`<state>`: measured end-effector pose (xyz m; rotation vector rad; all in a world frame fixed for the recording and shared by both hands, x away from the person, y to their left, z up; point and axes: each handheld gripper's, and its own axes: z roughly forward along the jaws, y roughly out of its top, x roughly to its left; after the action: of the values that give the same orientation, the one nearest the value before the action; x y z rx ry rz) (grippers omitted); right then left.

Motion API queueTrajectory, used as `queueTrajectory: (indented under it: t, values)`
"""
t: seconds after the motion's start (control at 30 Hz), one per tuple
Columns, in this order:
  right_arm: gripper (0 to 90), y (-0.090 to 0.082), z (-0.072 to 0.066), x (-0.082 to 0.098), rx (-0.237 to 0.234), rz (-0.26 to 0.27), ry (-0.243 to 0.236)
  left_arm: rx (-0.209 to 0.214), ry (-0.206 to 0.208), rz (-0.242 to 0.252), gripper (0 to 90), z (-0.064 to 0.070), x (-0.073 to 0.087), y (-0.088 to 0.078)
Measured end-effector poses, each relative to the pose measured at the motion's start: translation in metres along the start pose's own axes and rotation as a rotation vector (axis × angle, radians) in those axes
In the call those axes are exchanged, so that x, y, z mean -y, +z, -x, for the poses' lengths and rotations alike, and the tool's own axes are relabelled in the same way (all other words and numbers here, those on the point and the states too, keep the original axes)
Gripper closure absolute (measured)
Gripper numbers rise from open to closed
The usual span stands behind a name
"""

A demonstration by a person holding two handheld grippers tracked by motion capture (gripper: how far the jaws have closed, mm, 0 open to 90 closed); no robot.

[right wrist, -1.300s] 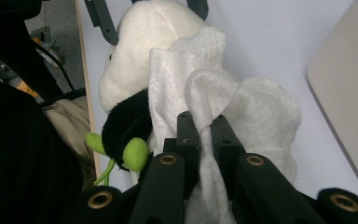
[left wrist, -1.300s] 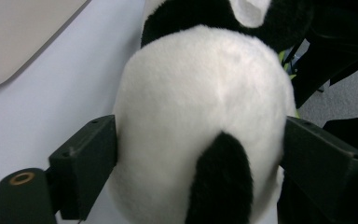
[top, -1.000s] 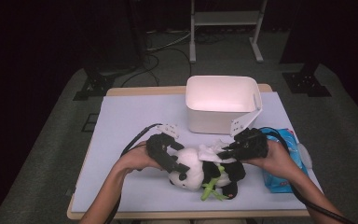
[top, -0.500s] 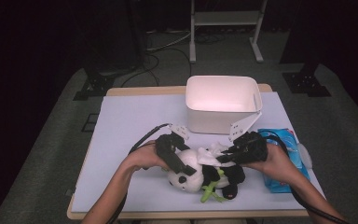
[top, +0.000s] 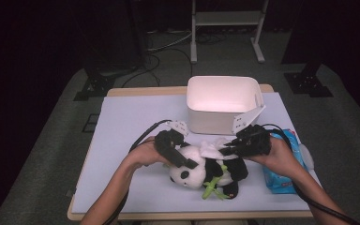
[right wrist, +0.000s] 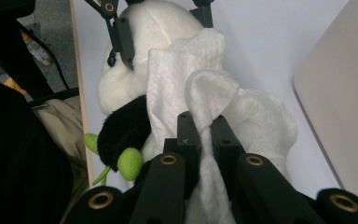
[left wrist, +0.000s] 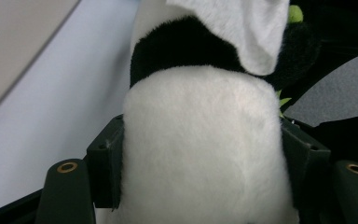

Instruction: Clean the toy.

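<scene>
A black-and-white panda plush [top: 201, 171] holding green bamboo lies on the pale table mat [top: 131, 122]. A white cloth [top: 212, 149] is draped over its back. My left gripper [top: 187, 164] has its jaws around the panda's white head [left wrist: 205, 149]. They have just been closing, and the pads press into the fur on both sides. My right gripper [top: 227, 151] is shut on a pinched fold of the cloth [right wrist: 191, 79] above the panda's body [right wrist: 126, 130]. The left gripper [right wrist: 161, 23] shows clamped on the head in the right gripper view.
A white empty bin [top: 225, 101] stands just behind the panda, near the table's far edge. A blue packet [top: 281, 180] lies at the right under the right forearm. The mat's left half is bare. The table's front edge runs close below the toy.
My left gripper has slid right over the panda's head and its jaws have closed onto it. The right gripper still holds the cloth in nearly the same place.
</scene>
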<state>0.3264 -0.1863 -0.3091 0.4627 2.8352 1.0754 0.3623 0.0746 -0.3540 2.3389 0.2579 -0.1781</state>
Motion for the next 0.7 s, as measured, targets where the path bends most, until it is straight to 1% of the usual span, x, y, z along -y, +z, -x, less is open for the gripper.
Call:
queueTrajectory:
  t: [0.1,0.13,0.3,0.43,0.47,0.5,0.57,0.7]
  values:
    - [84.3,-0.003,0.006,-0.002,0.011,0.003,0.003,-0.021,0.008,0.013,30.6,-0.003,-0.006,-0.003]
    - [84.3,-0.004,0.007,-0.003,0.013,0.005,0.007,-0.031,0.025,0.006,30.8,-0.005,-0.008,-0.005]
    - [84.3,-0.008,0.018,-0.006,0.029,0.019,0.014,-0.069,0.06,0.008,31.1,-0.012,-0.019,-0.01]
    - [84.3,-0.008,0.025,-0.009,0.035,0.018,0.021,-0.068,0.06,0.022,31.0,-0.019,-0.024,-0.012]
    - [84.2,-0.009,0.026,-0.009,0.038,0.016,0.02,-0.071,0.071,0.023,31.1,-0.02,-0.026,-0.013]
    - [84.3,-0.009,0.029,-0.01,0.038,0.02,0.025,-0.077,0.079,0.027,31.1,-0.021,-0.027,-0.014]
    - [84.3,-0.009,0.031,-0.01,0.041,0.022,0.031,-0.075,0.076,0.038,31.0,-0.023,-0.026,-0.013]
    - [84.3,-0.004,0.032,-0.008,0.027,0.014,0.04,-0.07,0.067,0.045,30.5,-0.024,-0.017,-0.008]
